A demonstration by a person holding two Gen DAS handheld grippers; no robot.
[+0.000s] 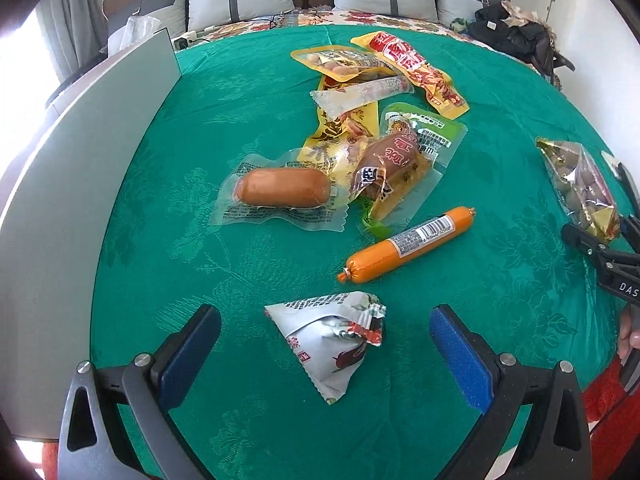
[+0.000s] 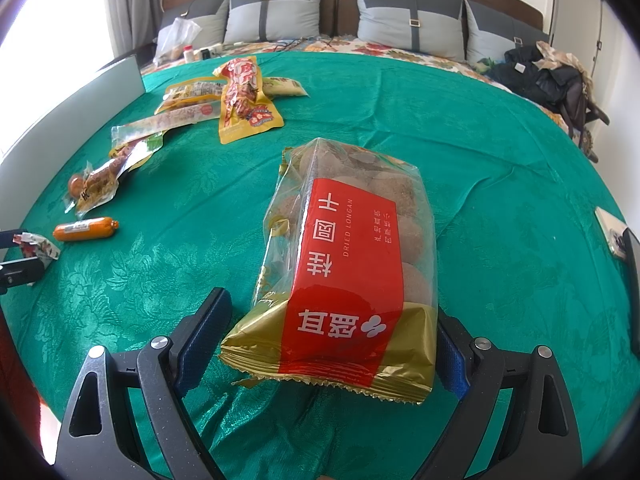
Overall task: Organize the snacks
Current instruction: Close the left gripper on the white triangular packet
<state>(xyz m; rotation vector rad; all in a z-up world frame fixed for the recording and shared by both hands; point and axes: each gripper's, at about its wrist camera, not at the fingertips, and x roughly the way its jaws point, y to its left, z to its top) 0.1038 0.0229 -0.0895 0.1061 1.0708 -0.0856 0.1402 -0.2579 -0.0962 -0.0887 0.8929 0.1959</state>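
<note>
Right wrist view: the spread right gripper (image 2: 332, 344) should clench squarely across the longan bag (image 2: 352, 248); the left gripper (image 1: 324, 344), also spread, straddles a foil packet (image 1: 328, 340).

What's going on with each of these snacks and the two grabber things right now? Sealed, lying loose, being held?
Left gripper: open, fingers either side of the white packet.
White packet: on the cloth, crumpled, not held.
Orange sausage: sealed, lying loose.
Vacuum-packed sausage: sealed, lying flat.
Right gripper: open around the bag's end; contact unclear.
Dried longan bag: sealed, full.
Yellow packets: sealed, piled overlapping.
</note>
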